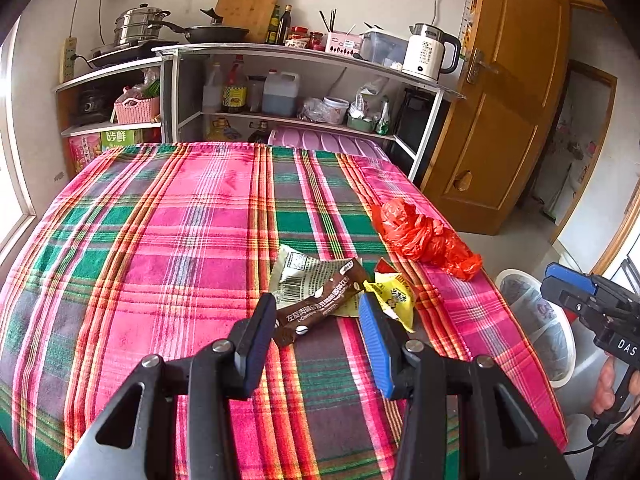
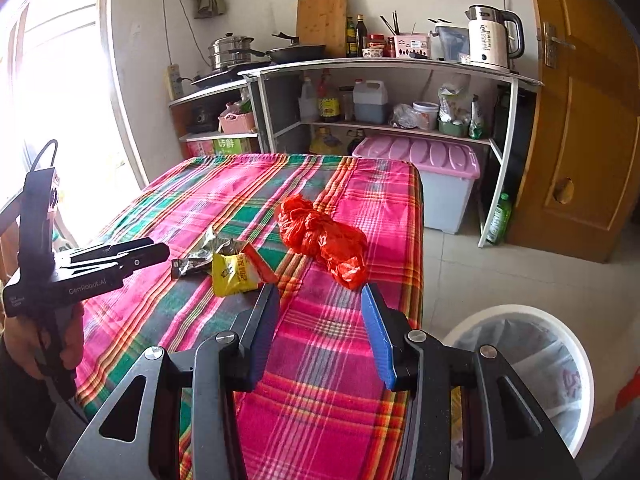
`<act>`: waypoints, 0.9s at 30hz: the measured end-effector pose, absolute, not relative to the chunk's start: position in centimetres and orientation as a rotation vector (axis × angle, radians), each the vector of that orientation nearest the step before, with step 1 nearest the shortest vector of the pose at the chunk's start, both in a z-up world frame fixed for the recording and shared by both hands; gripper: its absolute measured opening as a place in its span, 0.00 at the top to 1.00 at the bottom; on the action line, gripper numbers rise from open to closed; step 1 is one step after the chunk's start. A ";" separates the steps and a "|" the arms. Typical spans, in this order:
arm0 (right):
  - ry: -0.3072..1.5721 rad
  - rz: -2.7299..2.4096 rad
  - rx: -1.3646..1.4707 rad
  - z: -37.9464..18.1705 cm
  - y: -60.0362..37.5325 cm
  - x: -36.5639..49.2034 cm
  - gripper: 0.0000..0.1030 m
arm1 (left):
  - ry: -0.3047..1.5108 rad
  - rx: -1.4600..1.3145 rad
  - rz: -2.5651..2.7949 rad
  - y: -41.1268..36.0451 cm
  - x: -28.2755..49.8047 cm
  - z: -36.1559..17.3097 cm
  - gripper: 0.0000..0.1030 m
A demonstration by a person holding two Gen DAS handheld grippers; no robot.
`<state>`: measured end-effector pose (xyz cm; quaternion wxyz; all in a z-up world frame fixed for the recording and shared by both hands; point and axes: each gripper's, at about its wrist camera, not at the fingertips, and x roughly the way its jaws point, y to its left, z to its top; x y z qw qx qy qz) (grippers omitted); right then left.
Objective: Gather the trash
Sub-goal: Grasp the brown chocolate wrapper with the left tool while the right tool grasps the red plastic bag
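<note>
Two grippers hover over a table under a pink, green and orange plaid cloth [image 1: 168, 240], and we see nothing gripped in either.

Starting at the left, our left gripper [image 1: 318, 314] has its fingers moderately wide apart and empty. Just ahead of the left fingertip lies a brown snack wrapper [image 1: 320, 304], its near end reaching into the gap between the two fingertips; whether it touches either pad we cannot tell. Under it and slightly beyond sits a pale crumpled wrapper [image 1: 298, 270]. Right at the tip of the blue right finger [image 1: 376, 344] lies a yellow packet [image 1: 394, 296], partly hidden behind that finger. Farther ahead and to the right of the fingers, near the table's right edge, rests a crumpled red plastic bag [image 1: 420, 236].

Moving on to our right gripper [image 2: 320, 300], its jaws also stand apart with only cloth between them. The red bag [image 2: 324, 240] lies just beyond the fingertips, slightly left of the blue one. The yellow packet [image 2: 234, 274] sits ahead and to the left of the dark left finger [image 2: 262, 332], close to its tip. Down to the right of the fingers, on the floor beside the table, stands a white bin [image 2: 560, 320] lined with a clear bag.
</note>
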<state>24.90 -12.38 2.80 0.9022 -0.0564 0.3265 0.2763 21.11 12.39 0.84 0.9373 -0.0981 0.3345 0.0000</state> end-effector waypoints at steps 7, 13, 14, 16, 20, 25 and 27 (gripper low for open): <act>0.687 0.593 -0.132 2.1 -11.0 27.4 0.57 | 0.741 -0.138 -0.020 12.4 23.7 -0.6 0.56; 0.704 0.613 -0.180 1.3 -9.5 29.6 0.53 | 0.792 -0.129 -0.056 12.2 25.2 -1.4 0.56; 0.708 0.617 -0.189 1.1 -9.3 30.0 0.53 | 0.801 -0.126 -0.059 12.1 25.4 -1.5 0.56; 0.719 0.613 -0.206 0.6 -8.9 30.9 0.53 | 0.823 -0.117 -0.057 11.9 25.7 -1.7 0.56; 0.747 0.602 -0.239 -0.4 -8.4 32.4 0.53 | 0.853 -0.105 -0.048 11.6 26.1 -2.1 0.56; 0.815 0.589 -0.250 -1.9 -8.1 33.7 0.53 | 0.860 -0.066 -0.039 10.9 26.1 -2.1 0.63; 0.832 0.589 -0.245 -2.3 -8.2 33.8 0.68 | 0.861 -0.049 -0.042 10.6 26.1 -2.1 0.69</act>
